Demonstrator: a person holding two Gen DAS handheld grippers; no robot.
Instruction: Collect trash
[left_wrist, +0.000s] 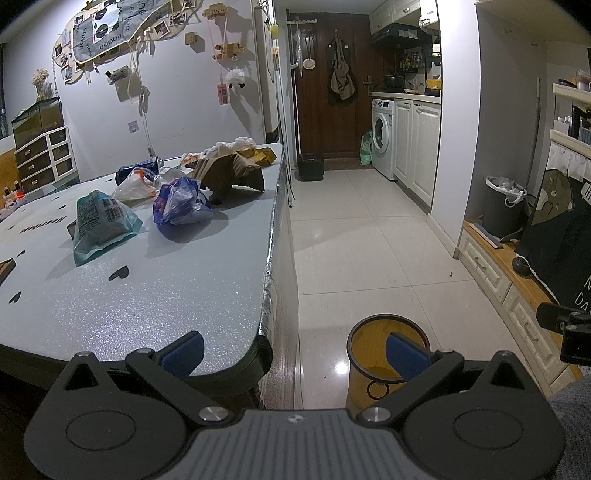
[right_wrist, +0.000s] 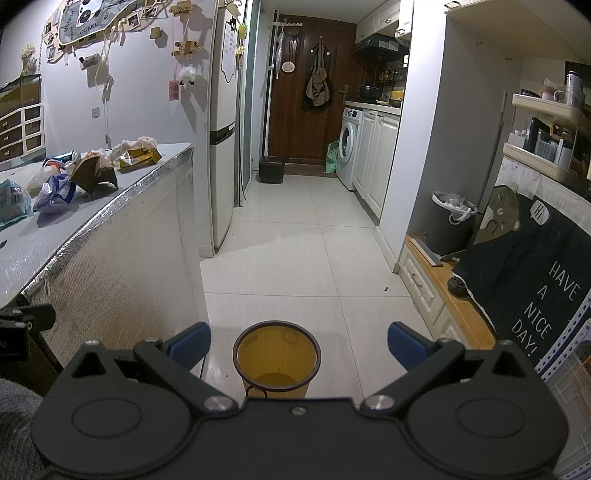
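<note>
A grey speckled table (left_wrist: 166, 295) fills the left of the left wrist view, its foil-wrapped edge running from 6 o'clock up toward 12. Crumpled trash lies in a loose line along the far half, well apart from both grippers. Nearest, at about 10 o'clock, is a teal bag (left_wrist: 101, 225), puffed up and peaked, with a barcode label; its long axis runs from near-left to far-right. Just beside it at 11 o'clock sits a purple bag (left_wrist: 183, 201), balled up. Behind that is a brown paper bag (left_wrist: 232, 173), creased and tented, its long axis lying across the table. A clear bag (left_wrist: 135, 186) and a dark can (left_wrist: 138, 168) on its side lie to its left.

On the tiled floor stands a yellow bin (right_wrist: 276, 360), upright, mouth open upward, dark-rimmed.

The left gripper (left_wrist: 293, 350) has its blue pads spread wide, holding nothing. The right gripper (right_wrist: 298, 345) is likewise spread, empty, with the bin seen between its fingers.
</note>
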